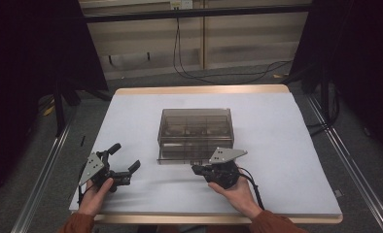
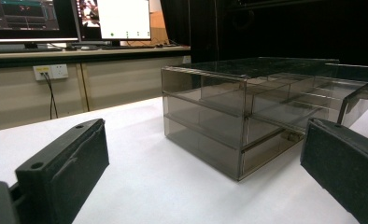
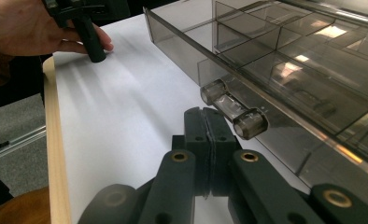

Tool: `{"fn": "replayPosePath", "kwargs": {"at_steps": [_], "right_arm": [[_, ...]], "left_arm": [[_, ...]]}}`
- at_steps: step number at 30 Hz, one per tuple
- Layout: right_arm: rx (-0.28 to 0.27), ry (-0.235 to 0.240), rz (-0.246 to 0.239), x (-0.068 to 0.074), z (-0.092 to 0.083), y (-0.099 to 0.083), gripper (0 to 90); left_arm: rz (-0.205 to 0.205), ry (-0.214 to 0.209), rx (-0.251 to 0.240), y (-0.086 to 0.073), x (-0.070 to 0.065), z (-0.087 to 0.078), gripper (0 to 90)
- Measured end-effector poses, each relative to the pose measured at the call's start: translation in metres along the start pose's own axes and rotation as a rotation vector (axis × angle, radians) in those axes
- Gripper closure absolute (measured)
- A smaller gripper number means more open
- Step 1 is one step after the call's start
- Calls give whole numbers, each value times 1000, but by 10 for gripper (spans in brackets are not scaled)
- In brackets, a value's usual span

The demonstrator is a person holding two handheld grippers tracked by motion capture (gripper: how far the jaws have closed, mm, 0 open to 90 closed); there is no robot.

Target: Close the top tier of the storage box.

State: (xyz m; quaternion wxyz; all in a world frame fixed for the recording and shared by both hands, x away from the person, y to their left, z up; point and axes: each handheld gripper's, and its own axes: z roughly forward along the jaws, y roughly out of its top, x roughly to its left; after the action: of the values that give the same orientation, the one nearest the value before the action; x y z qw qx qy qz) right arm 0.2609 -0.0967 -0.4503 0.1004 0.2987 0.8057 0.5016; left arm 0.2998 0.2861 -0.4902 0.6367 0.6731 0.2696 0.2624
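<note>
One smoky transparent plastic drawer box [image 1: 195, 132] sits mid-table [image 1: 287, 145]; your two hand-held grippers: left [image 1: 123, 165] spread wide, right [image 1: 198, 169] pressed together beside one drawer handle [image 3: 233, 109].

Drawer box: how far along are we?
Done: the lower drawer of the smoky drawer box stands partly pulled out. In hand: the right gripper, jaws shut on nothing, sits just short of the drawer handle. The left gripper waits open. Left: the upper drawers look shut.
</note>
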Motion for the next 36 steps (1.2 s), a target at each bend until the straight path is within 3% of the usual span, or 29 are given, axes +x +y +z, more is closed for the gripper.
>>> {"fn": "replayPosePath", "kwargs": {"at_steps": [36], "right_arm": [[-21,-8,5,-2,2,3,875]], "left_arm": [[3,1,-1,0,0,0,9]]}}
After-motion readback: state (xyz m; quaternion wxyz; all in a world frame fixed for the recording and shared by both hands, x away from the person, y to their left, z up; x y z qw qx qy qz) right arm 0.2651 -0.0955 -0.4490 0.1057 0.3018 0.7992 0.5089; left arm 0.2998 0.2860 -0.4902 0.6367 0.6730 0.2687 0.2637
